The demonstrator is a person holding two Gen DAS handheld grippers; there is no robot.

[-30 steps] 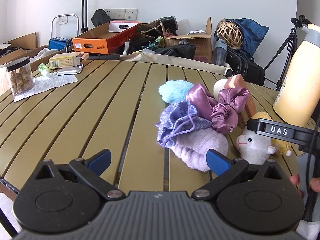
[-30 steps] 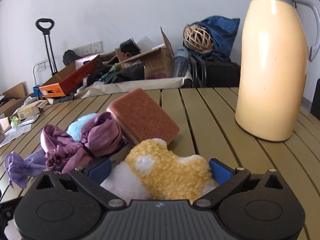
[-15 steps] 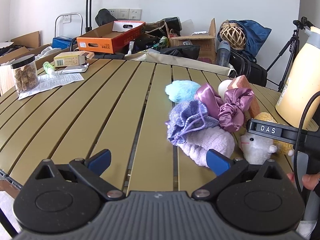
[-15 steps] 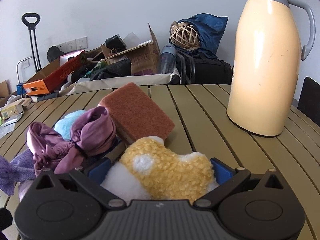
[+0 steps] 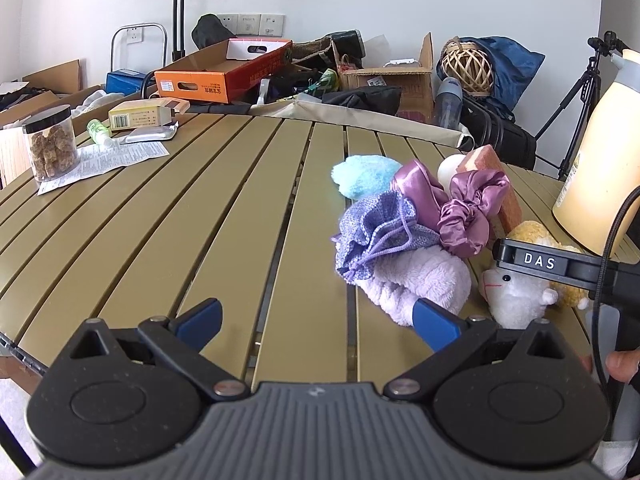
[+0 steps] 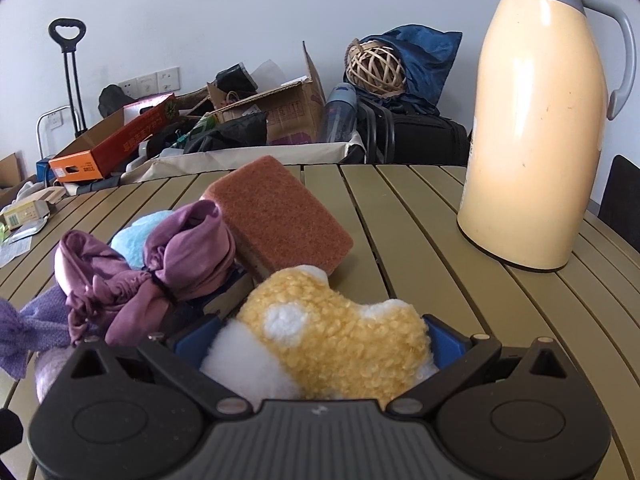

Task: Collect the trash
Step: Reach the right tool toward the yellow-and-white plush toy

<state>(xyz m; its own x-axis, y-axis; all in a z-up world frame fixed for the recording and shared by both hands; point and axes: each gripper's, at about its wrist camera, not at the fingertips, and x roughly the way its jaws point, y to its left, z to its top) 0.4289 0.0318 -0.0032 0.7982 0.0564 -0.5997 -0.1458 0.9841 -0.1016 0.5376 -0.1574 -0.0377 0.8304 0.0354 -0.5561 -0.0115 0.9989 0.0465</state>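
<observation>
So our right gripper point(image 6: 320, 340) has its blue fingers point(image 6: 444, 342) closed in on the plush sheep toy point(image 6: 336, 344), one pad on each side of its yellow woolly back. From the left wrist camera we can see the same toy point(image 5: 516, 296) with its white face pointing left, sitting on the slatted table point(image 5: 200, 208) at the near right, with the right gripper point(image 5: 560, 266) clamped over it.

Our left gripper point(image 5: 316, 318) is hanging over the near edge of the table with its jaws spread wide and nothing between them.

Just left of the toy there's a little heap: a fluffy lilac cloth point(image 5: 420, 280) with a purple drawstring pouch point(image 5: 376, 232) on top, a shiny purple scrunchie point(image 5: 464, 208) behind that, a light blue puff point(image 5: 366, 176) further back, and a brown sponge point(image 6: 280, 216) leaning at a tilt behind the scrunchie.

The cream thermos jug point(image 6: 540, 120) stands upright on the far right. Over on the far left we've got a jar of snacks point(image 5: 50, 144) sitting on a printed leaflet point(image 5: 104, 160).
</observation>
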